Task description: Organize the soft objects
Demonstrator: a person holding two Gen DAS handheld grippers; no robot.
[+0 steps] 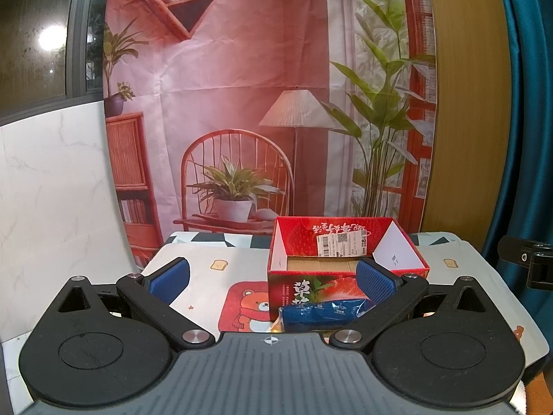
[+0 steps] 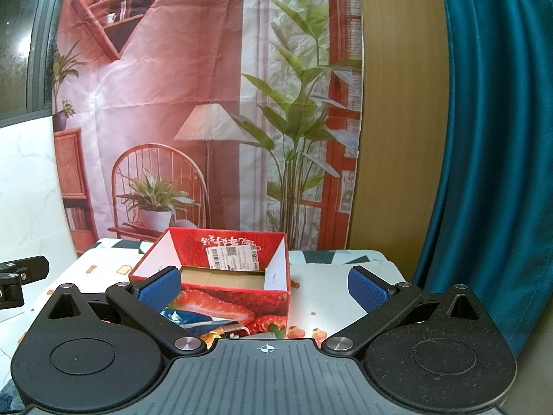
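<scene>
blue pack (image 1: 323, 313) whole in left view, half-hidden (image 2: 193, 320) in right

right gripper (image 2: 266, 285): jaws stood wide apart, blue pads (image 2: 368, 292) holding nothing | red strawberry box (image 2: 238, 306): open-topped, on the patterned tablecloth (image 2: 328, 269); white shipping label (image 2: 232, 258) on its inner far wall | blue packet (image 2: 193, 319): lay just before the box, beside the left pad | other gripper (image 2: 20, 273): partly visible at the left edge
</scene>
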